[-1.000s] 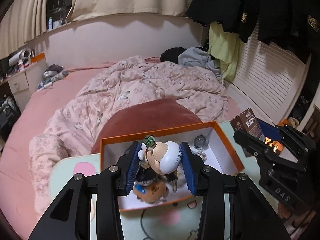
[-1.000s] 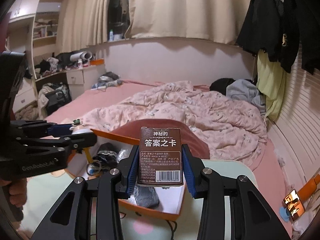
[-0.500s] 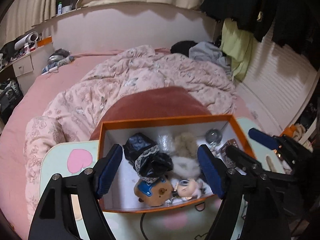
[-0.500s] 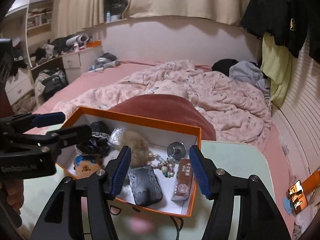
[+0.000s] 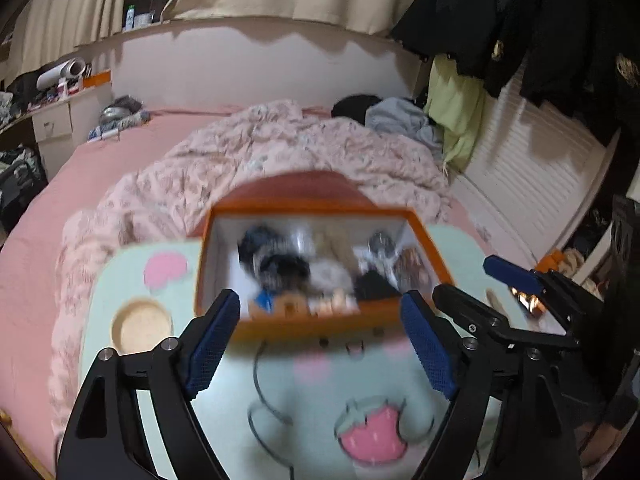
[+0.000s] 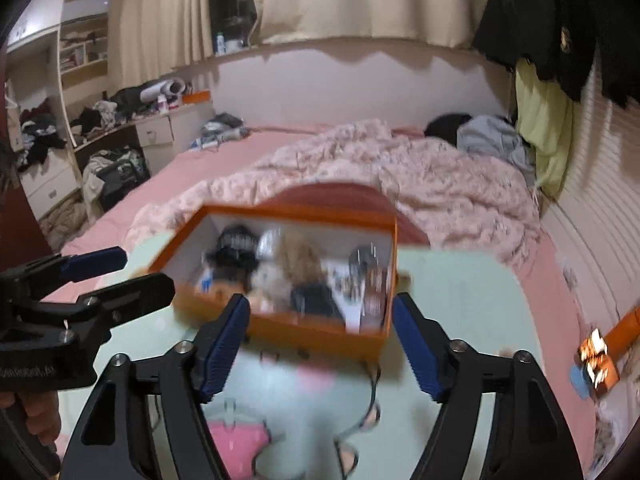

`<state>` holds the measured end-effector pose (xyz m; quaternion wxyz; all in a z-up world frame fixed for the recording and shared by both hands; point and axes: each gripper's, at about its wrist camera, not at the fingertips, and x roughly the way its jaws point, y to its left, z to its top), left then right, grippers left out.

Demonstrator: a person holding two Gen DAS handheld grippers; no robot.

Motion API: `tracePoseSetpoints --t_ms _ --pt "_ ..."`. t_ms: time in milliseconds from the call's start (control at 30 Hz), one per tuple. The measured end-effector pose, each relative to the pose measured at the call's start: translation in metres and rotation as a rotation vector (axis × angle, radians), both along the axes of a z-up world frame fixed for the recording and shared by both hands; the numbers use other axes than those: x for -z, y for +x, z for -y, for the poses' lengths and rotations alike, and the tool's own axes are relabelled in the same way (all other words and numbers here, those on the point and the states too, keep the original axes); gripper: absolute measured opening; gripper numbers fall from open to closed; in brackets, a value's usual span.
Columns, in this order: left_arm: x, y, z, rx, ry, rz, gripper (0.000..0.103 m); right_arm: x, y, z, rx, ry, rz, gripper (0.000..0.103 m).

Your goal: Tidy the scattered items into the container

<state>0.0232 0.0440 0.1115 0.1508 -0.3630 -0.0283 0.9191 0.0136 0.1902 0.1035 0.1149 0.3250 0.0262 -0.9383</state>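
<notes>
An orange box with a white inside [image 5: 304, 214] [image 6: 280, 216] stands on a pale green cartoon-print table [image 5: 312, 392] [image 6: 460, 320]. It holds several small items: a dark lace piece [image 5: 280, 268], a fluffy beige toy [image 6: 298, 256], a bear figure, a brown card box [image 6: 374, 286]; all are blurred. My left gripper [image 5: 320, 340] is open and empty, in front of and above the box. My right gripper [image 6: 320, 340] is open and empty too, on the box's right side. Each gripper shows in the other's view [image 5: 516, 292] [image 6: 108, 280].
A bed with pink sheets and a rumpled floral quilt [image 5: 280, 156] lies behind the table. A dark red cushion [image 5: 304, 188] sits just behind the box. A cluttered desk [image 6: 100, 128] is at left; clothes hang at right [image 5: 520, 20].
Both grippers opened and let their items, the white-capped figure and the brown card box, drop into the orange box. Both then pulled back from it; the frames now are motion-blurred.
</notes>
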Motion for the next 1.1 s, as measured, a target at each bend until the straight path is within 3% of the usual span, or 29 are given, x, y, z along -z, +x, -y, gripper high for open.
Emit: tracePoseSetpoints --t_ms 200,367,500,567,1100 --pt "0.061 0.015 -0.006 -0.027 -0.082 0.117 0.082 0.066 0.023 -0.007 0.066 0.051 0.145 0.076" --pt "0.092 0.004 -0.009 -0.041 -0.096 0.225 0.083 0.087 0.022 -0.013 0.112 0.079 0.205 0.080" --pt "0.097 0.006 -0.018 -0.072 -0.186 0.211 0.088 0.093 0.020 -0.018 0.145 0.089 0.213 0.103" --pt "0.101 0.002 -0.014 -0.109 -0.183 0.237 0.103 0.093 0.018 -0.022 0.148 0.081 0.212 0.103" --pt "0.103 0.009 -0.014 -0.119 -0.177 0.239 0.103 0.091 0.018 -0.021 0.150 0.088 0.203 0.103"
